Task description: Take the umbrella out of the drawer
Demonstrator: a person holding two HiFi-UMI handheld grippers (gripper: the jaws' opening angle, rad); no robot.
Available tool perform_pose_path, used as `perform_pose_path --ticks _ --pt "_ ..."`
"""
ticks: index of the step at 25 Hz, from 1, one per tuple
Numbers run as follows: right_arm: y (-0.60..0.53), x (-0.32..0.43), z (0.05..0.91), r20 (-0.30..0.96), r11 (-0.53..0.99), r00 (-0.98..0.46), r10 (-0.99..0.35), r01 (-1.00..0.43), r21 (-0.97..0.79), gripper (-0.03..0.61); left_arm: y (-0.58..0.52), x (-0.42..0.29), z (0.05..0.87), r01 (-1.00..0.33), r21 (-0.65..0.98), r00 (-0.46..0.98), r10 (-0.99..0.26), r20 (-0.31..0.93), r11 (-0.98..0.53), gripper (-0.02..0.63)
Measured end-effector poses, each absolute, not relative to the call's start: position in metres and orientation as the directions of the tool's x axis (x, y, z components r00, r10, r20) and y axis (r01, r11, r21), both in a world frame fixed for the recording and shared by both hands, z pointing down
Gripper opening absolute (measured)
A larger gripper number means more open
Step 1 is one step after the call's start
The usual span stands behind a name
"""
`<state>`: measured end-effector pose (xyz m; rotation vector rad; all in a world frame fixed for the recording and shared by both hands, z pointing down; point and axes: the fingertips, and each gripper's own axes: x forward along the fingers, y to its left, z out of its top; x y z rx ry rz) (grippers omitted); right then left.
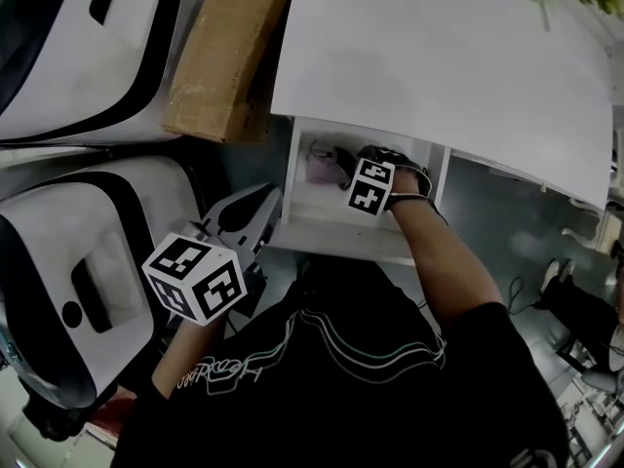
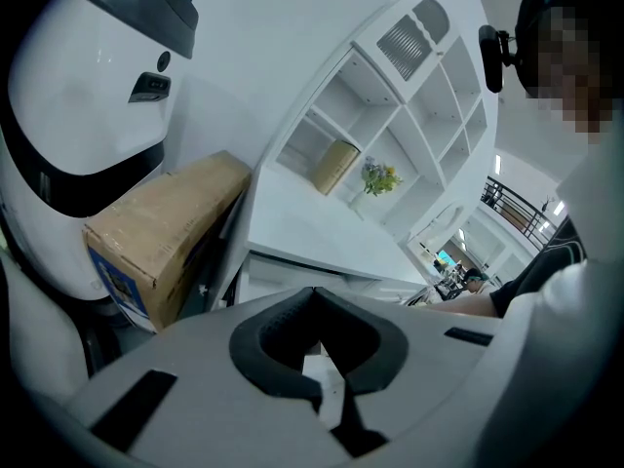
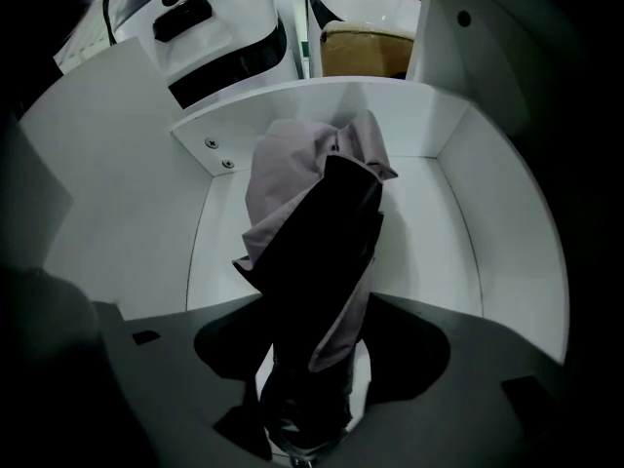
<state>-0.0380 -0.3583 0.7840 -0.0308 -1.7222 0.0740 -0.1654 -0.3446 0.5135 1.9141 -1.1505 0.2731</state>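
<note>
The white drawer [image 1: 317,230] stands pulled out under the table top. Inside it lies a folded umbrella [image 1: 322,163], lilac and black. My right gripper [image 1: 363,170] reaches down into the drawer, its marker cube facing up. In the right gripper view the umbrella [image 3: 312,213] runs up from between the jaws toward the drawer's back wall [image 3: 322,100], and the right gripper [image 3: 314,325] is shut on its near end. My left gripper [image 1: 242,220] hangs outside the drawer's left front corner. The left gripper [image 2: 312,295] is shut with nothing in it.
A white table top [image 1: 448,57] overhangs the drawer. A cardboard box [image 1: 229,52] leans left of it, beside two large white-and-black shells [image 1: 78,47] [image 1: 68,261]. A white shelf unit [image 2: 390,96] stands beyond the table.
</note>
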Motion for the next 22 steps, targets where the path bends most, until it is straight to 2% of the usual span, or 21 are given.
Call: perform_pose_path --ticks 13,22 --pt "-0.359 -0.037 0.782 0.991 0.997 -0.118 0.066 -0.02 -0.068 0.244 -0.347 -0.156 0.512 -0.783 0.585 0.572 -0.613 0.545 -0.21 0.018" --pt "-0.347 -0.034 0.776 0.991 0.997 -0.119 0.056 -0.038 -0.061 0.218 -0.339 -0.156 0.504 -0.784 0.581 0.573 -0.616 0.54 -0.219 0.018"
